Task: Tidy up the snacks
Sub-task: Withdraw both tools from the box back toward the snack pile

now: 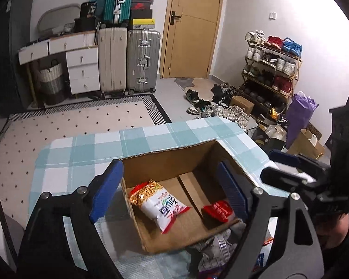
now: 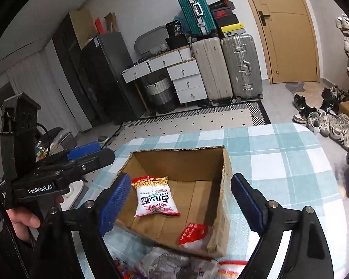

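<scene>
1. We see an open cardboard box (image 1: 174,162) on a table with a teal checked cloth (image 1: 81,148), set toward its near edge.
2. Inside the box lie 2 snacks: a white and red noodle packet (image 2: 154,196) on the floor near the left wall, and a small red packet (image 2: 193,232) in the near right corner.
3. Our left gripper (image 1: 169,190) hangs over the box, its blue pads spread wide, holding nothing.
4. Our right gripper (image 2: 180,202) is likewise spread wide and empty.
5. More wrapped snacks (image 2: 165,262) sit heaped against the box's near wall.
</scene>
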`<state>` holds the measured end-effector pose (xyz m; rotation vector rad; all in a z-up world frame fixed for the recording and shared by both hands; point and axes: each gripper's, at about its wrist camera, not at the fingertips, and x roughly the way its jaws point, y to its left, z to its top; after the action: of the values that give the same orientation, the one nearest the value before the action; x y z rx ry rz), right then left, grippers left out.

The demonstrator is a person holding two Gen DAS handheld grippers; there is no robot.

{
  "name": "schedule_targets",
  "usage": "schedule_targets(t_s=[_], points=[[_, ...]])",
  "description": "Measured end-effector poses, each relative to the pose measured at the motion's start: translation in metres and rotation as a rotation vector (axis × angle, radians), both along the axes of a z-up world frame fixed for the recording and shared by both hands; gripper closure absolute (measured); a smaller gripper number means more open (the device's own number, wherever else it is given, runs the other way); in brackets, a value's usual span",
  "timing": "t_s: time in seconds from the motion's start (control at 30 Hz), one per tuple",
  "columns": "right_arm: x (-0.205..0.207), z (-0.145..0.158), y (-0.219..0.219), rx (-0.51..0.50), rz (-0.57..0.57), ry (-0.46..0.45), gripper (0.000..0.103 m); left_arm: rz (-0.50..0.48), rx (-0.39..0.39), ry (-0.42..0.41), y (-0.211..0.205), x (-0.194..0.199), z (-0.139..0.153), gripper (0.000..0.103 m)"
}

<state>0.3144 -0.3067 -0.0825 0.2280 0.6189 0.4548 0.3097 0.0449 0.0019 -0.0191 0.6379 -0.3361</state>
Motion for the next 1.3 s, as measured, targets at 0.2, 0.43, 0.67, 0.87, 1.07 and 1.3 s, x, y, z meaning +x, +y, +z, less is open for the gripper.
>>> schedule_targets(t_s=[0.2, 0.43, 0.67, 0.87, 1.07, 1.3], points=[[-0.033, 0.021, -0.008, 0.006, -0.008, -0.039, 0.014, 0.015, 0.0, -0.024, 0.001, -0.041, 0.018, 0.022], [-0.083, 0.043, -0.011, 0.002, -0.005, -0.089, 0.011, 0.026, -0.014, -0.048, 0.002, -0.091, 0.038, 0.021], [-0.135, 0.055, -0.008, -0.031, 0.02, -0.145, 0.007, 0.041, -0.024, -0.06, 0.006, -0.141, 0.046, 0.021], [-0.174, 0.049, -0.008, -0.045, 0.034, -0.147, 0.007, 0.069, -0.026, -0.073, 0.012, -0.19, 0.047, 0.019], [-0.21, 0.041, -0.007, -0.062, 0.046, -0.156, 0.007, 0.089, -0.037, -0.07, 0.017, -0.232, 0.04, 0.018], [-0.24, 0.028, -0.005, -0.08, 0.063, -0.152, 0.006, 0.105, -0.052, -0.068, 0.023, -0.272, 0.03, 0.013]])
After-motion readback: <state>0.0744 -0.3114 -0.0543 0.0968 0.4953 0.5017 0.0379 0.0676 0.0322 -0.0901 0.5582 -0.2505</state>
